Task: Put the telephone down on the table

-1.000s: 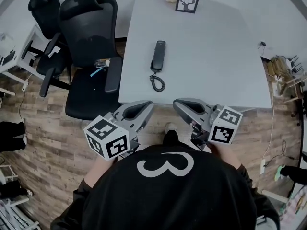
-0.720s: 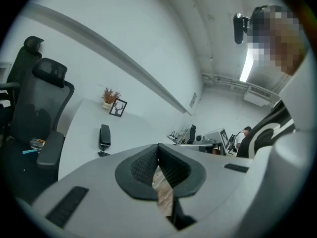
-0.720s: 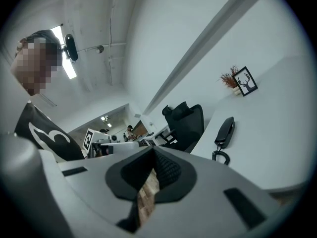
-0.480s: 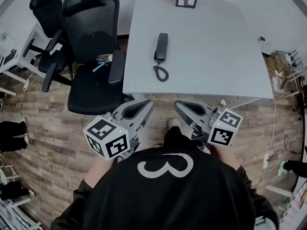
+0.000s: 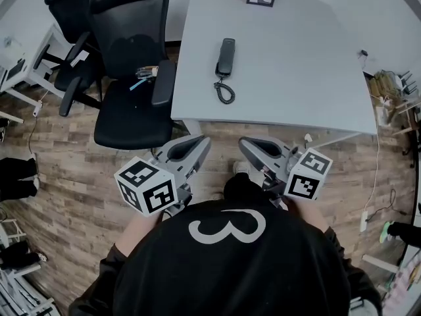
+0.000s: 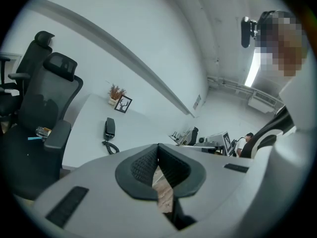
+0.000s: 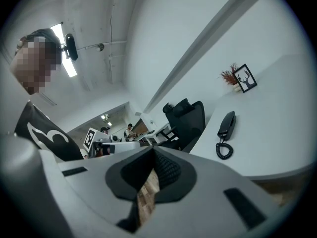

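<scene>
place: office | cues: swivel chairs (image 5: 128,64), white table (image 5: 296,64), corded telephone (image 5: 225,56), plank floor (image 5: 66,176)

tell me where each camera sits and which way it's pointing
Head view: on the person's head, looking steeply down at the table; shows the black shirt, left gripper and right gripper.
Left gripper view: on the left gripper, facing along its shut jaws toward the table, chair at left.
Right gripper view: on the right gripper, facing along its shut jaws toward the table.
Shared: both gripper views show the telephone lying on the table, beyond the jaws.
</scene>
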Demonstrator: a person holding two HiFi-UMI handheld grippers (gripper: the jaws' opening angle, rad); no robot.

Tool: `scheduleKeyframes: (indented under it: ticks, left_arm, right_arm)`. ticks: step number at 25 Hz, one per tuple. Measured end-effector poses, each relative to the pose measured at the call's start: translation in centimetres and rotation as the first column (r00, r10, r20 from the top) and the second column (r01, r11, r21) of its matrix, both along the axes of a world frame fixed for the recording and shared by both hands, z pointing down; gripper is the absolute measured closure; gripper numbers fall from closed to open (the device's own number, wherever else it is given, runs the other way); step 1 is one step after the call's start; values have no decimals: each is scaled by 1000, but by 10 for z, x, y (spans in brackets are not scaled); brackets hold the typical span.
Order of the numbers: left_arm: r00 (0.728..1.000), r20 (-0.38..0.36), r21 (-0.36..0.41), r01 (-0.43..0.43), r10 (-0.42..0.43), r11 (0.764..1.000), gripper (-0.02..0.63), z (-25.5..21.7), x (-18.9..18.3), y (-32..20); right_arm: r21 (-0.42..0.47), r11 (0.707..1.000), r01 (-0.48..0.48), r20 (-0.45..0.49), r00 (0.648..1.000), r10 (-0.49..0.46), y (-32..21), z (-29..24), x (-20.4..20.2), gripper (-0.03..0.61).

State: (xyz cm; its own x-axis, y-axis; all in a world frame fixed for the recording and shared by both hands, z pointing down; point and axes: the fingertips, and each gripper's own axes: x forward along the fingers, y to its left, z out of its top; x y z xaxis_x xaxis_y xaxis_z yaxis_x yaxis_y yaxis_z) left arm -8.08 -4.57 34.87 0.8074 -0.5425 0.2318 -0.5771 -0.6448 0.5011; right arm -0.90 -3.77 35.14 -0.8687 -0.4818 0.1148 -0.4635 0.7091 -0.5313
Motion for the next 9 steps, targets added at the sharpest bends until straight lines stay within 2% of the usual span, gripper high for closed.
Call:
scheduleKeyframes:
  ticks: [9]
  left_arm:
    - [1000, -5, -25, -7, 7, 1000, 601, 11, 4, 10]
  right_arm:
    - [-2, 1000, -4, -9, 1000, 4, 10, 10, 6, 571]
